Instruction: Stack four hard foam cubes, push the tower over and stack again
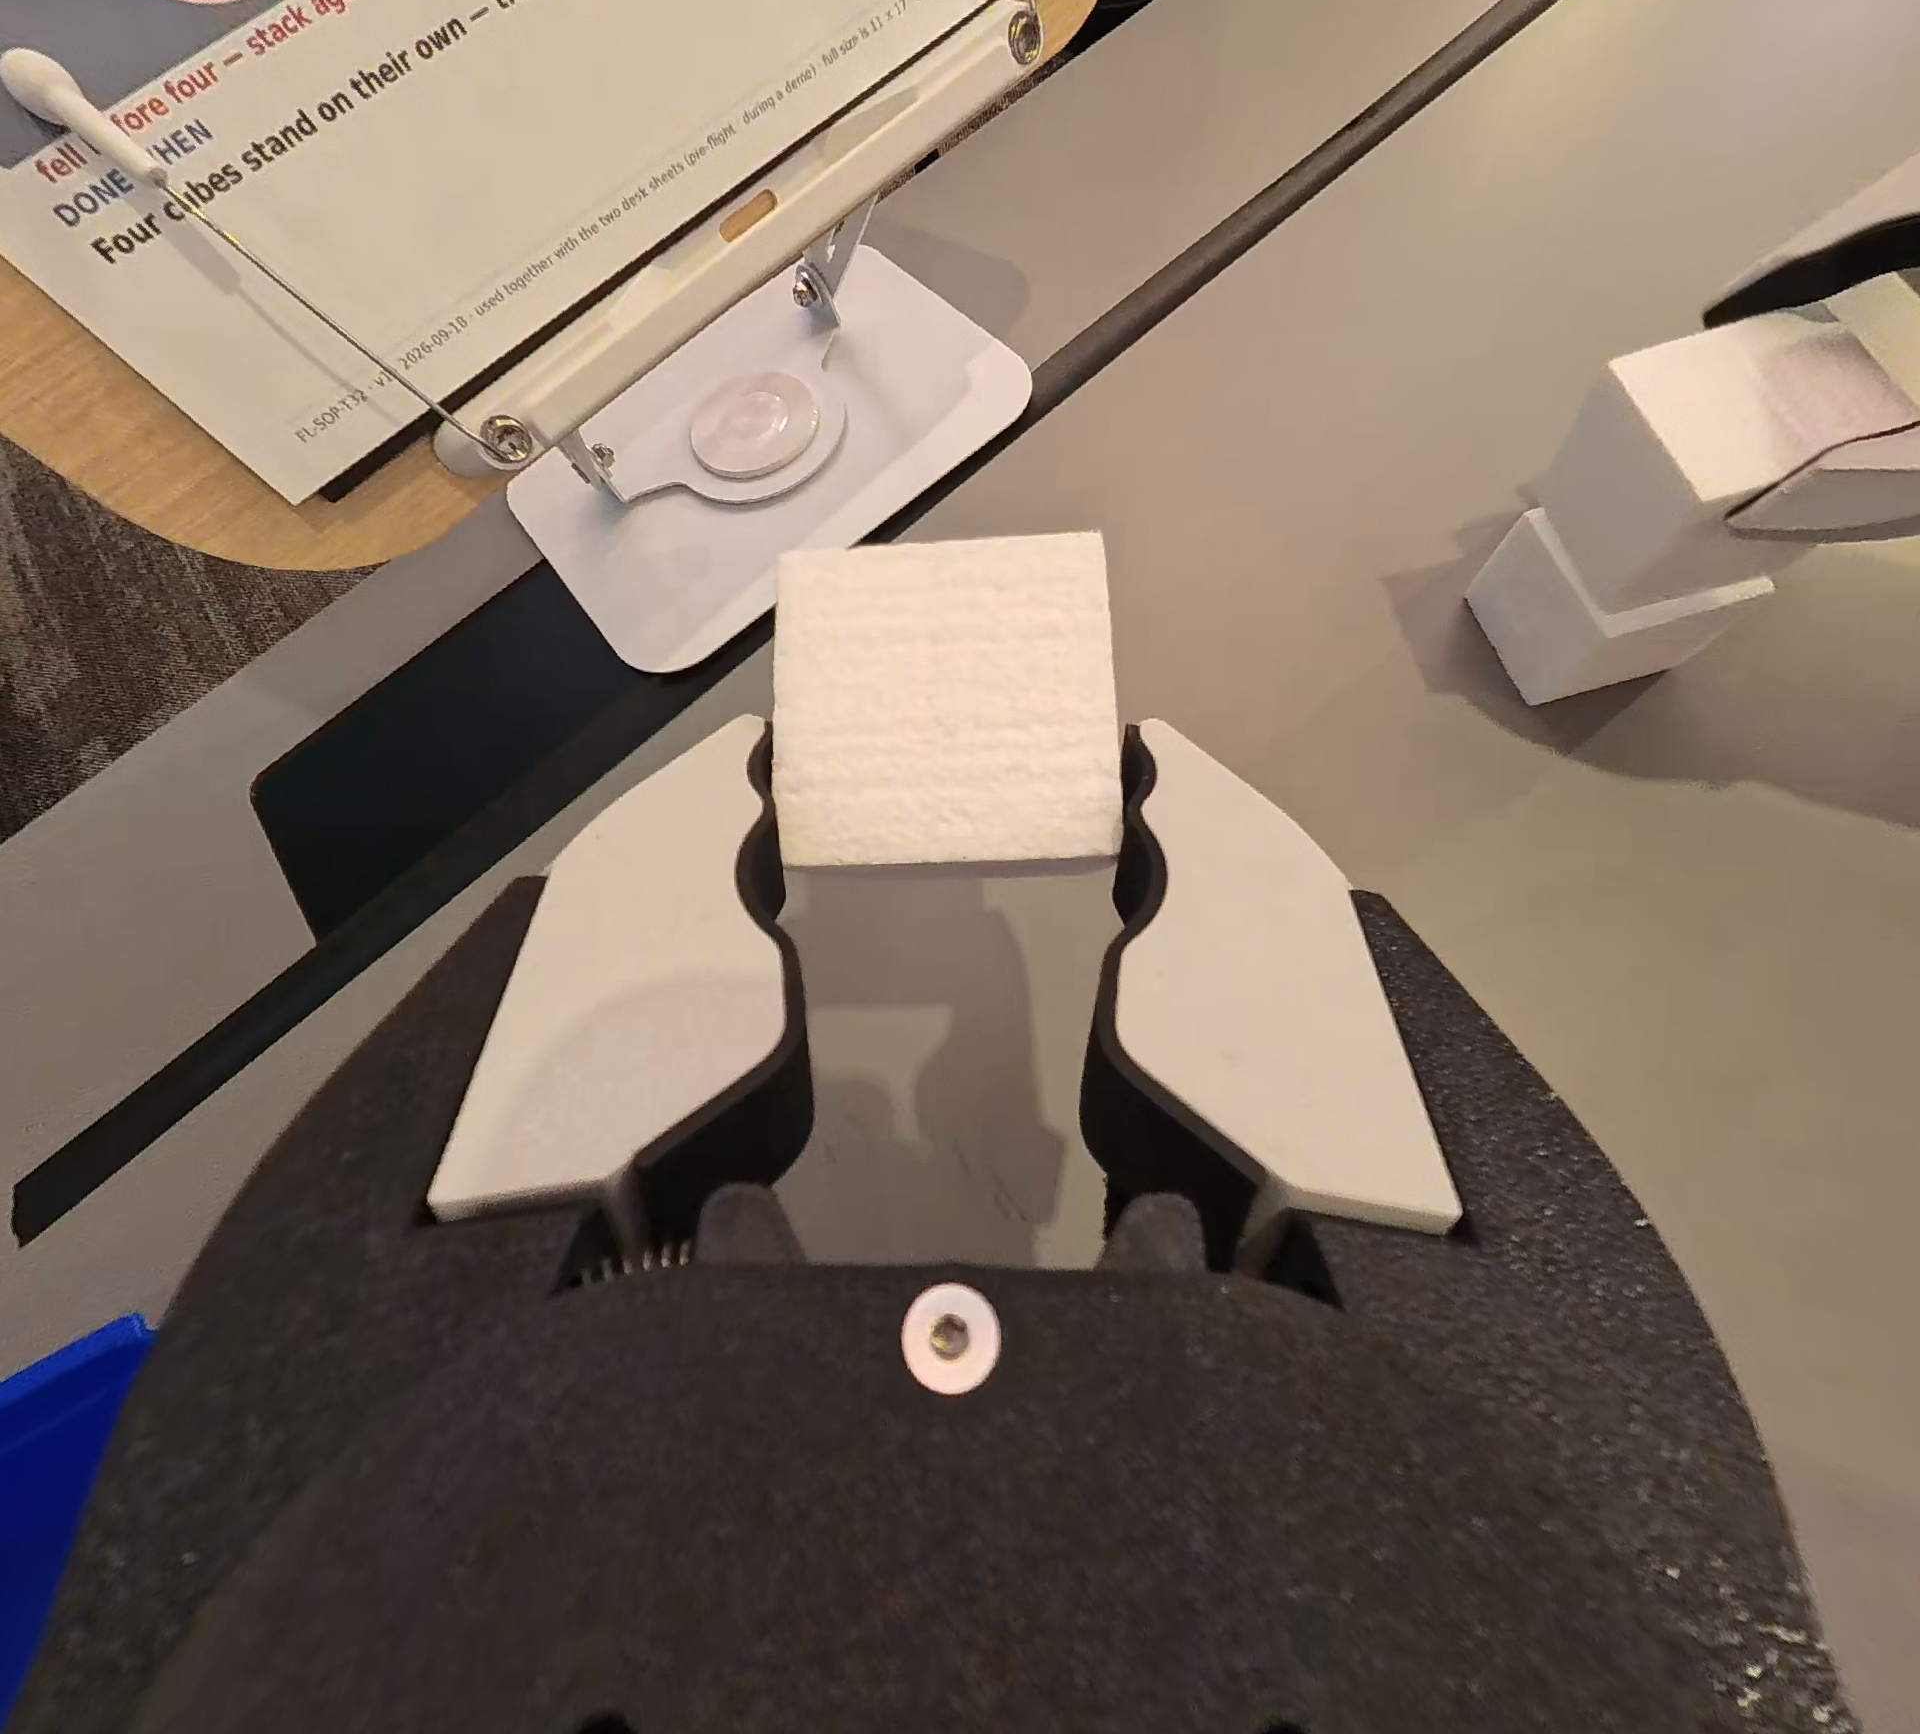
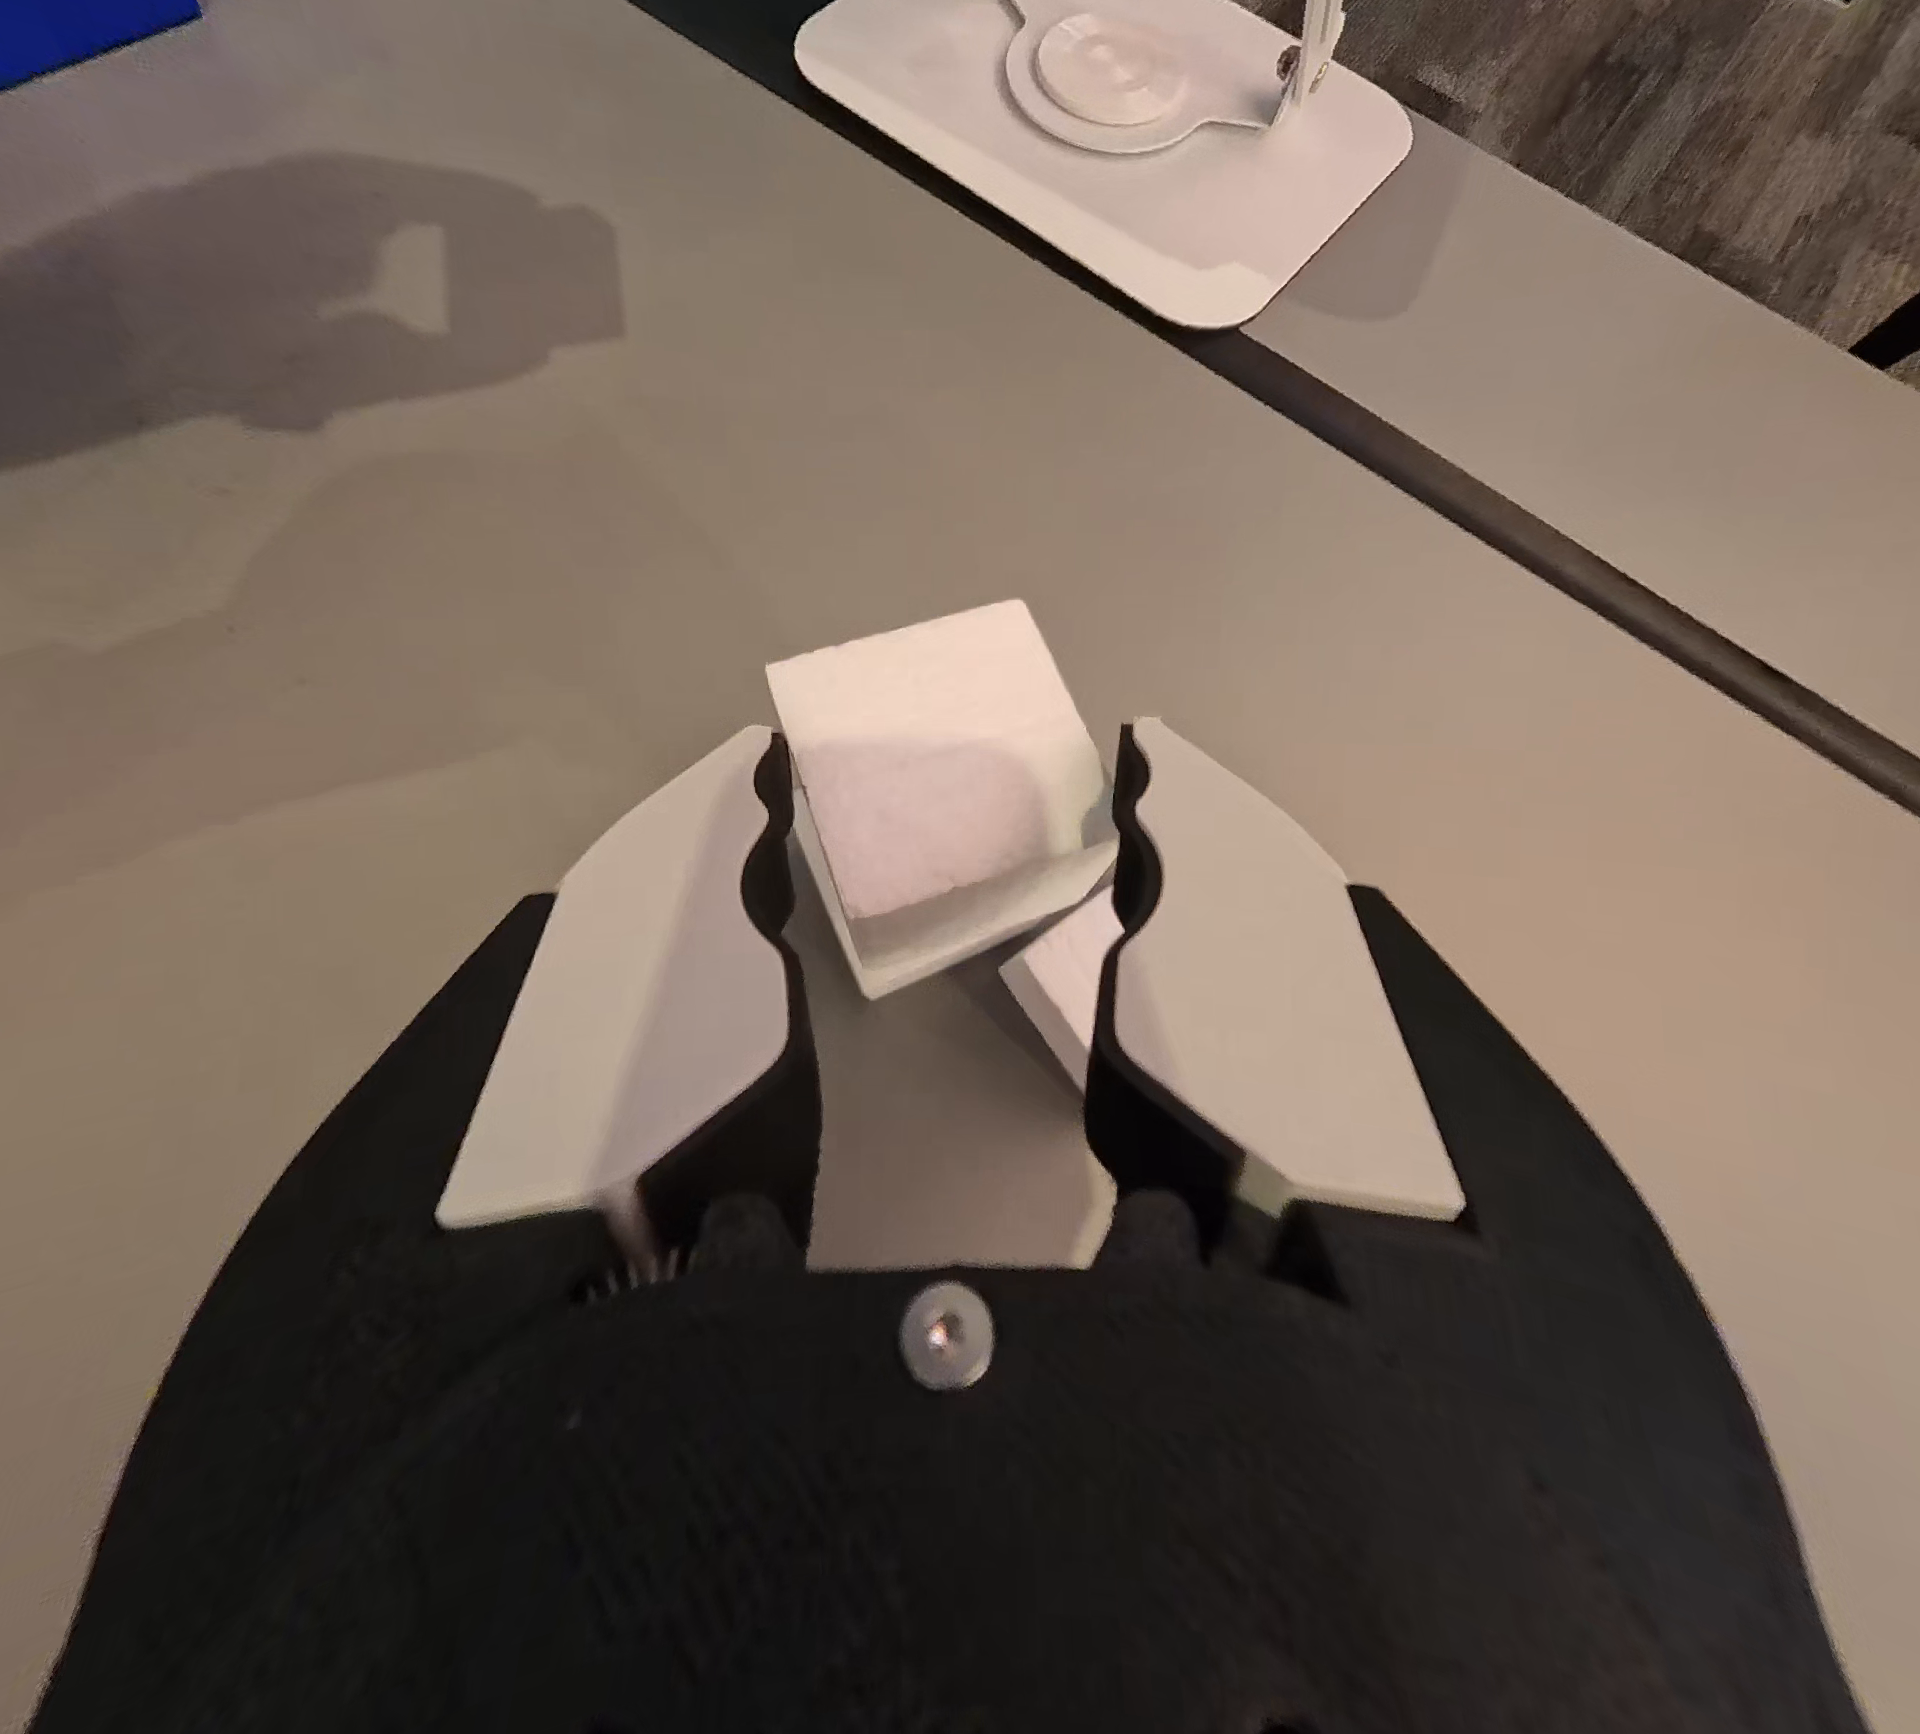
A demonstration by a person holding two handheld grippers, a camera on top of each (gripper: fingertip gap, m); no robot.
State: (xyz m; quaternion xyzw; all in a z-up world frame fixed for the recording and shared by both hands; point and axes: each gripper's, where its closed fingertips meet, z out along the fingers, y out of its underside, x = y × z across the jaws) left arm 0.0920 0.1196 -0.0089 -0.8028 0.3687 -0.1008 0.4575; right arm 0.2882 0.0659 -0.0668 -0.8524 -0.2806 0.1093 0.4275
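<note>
Cubes of white hard foam are split between the two tongs. One cube [image 1: 943, 697] is clamped between the tips of the left tongs [image 1: 945, 791], held clear above the grey table [image 1: 1351, 1009], its textured face turned to the camera. Off to the right, the right tongs [image 2: 948, 817] close around the upper cube [image 2: 925, 770] of a low two-cube stack; it sits skewed on the lower cube [image 1: 1590, 624], whose corner sticks out past it. Whether the right fingers are pressing that cube or only bracketing it I cannot tell; a sliver of gap seems to show on one side. A fourth cube is not clearly visible.

My reading is that the second level is being settled. To do it well, the upper cube should be squared over the lower one before release, then the right tongs opened straight outward so nothing drags. The left cube should come in level from above, not from the side.

Beyond the stack stands a white stand base [image 2: 1101, 115] carrying an instruction sheet [image 1: 582, 157], with a blue object [image 2: 73, 11] at the table's far left.
</note>
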